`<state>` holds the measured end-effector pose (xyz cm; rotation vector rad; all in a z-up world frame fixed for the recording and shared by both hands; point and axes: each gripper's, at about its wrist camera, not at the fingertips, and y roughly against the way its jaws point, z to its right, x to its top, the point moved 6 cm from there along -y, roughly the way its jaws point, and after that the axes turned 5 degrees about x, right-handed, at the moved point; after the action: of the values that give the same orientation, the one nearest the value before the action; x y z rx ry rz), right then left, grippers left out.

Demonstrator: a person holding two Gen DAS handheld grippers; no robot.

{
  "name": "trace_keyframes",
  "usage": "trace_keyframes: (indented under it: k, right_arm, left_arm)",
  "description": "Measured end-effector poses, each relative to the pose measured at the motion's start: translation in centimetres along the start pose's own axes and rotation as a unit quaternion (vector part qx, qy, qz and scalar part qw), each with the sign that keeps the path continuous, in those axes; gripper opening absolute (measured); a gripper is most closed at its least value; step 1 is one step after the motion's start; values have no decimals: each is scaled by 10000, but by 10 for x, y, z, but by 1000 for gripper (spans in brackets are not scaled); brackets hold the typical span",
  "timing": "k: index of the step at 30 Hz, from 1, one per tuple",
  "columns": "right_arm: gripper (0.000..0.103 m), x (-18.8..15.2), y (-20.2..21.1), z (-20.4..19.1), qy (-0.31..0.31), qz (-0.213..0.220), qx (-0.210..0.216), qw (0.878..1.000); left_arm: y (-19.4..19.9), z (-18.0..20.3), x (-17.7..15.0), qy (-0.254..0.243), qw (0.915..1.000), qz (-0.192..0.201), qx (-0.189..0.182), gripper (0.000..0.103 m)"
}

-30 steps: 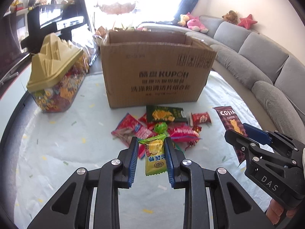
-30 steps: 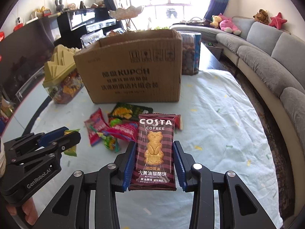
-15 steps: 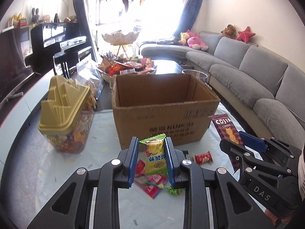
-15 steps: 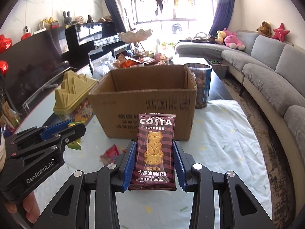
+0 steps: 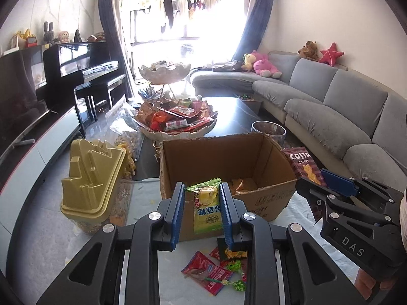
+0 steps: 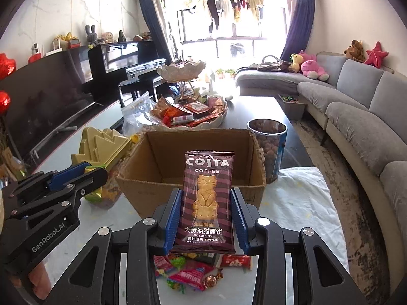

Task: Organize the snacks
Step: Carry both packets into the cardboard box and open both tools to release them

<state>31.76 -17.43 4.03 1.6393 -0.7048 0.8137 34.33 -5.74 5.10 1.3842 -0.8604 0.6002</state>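
Note:
My left gripper [image 5: 202,190] is shut on a yellow-green candy packet [image 5: 206,209], held above the near wall of the open cardboard box [image 5: 264,203]. My right gripper [image 6: 206,195] is shut on a maroon Costa Coffee biscuit packet [image 6: 208,200], held upright in front of the same box [image 6: 142,190]. The right gripper with its packet also shows at the right of the left wrist view [image 5: 315,188]. The left gripper shows at the left of the right wrist view [image 6: 86,178]. Some snacks lie inside the box. Loose snacks [image 5: 216,274] lie on the white cloth below.
A gold-lidded candy jar [image 5: 91,185] stands left of the box. A clear tub of brown snacks [image 6: 269,147] stands at the box's right. A tiered bowl of snacks [image 5: 178,122] sits behind it. A grey sofa [image 5: 343,117] runs along the right.
Both grippers have risen from the table with their packets and moved toward the box, so its open top and inside now show. Both stay shut.

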Motion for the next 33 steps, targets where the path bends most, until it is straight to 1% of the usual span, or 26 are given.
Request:
trace_keyframes:
  k: [9,22,26,28,30,32,33]
  right_arm:
    - [40,33,-25,6,-26,-35,4,10000]
    - [40,46,-70,11,27,-232,-8,9997]
    - [40,48,-83,13,27,-298,0,9996]
    - [40,49,-88,14,27,-322,11,9995]
    - [46,49,-93,16,9,-309,-6,9995]
    - [59,50,-97,19,-29,-305,-45,9995]
    - [61,49,-97,21,-55,-297,-68,9995]
  left_arm:
    - [-29,-7,22,17,9999,-122,24,27]
    - [-79,-11,30,41,9994,-356,-16,27]
    - [-89,-12,34,21,9994,-348,77,29]
    - [-92,-14,35,49,9993,-343,105,35]
    - [-93,-17,35,74,9994,-315,133,57]
    - [-93,-20,32,78,9992,-299,257,59]
    - [-92,-21,30,73,9991,-301,300,59]
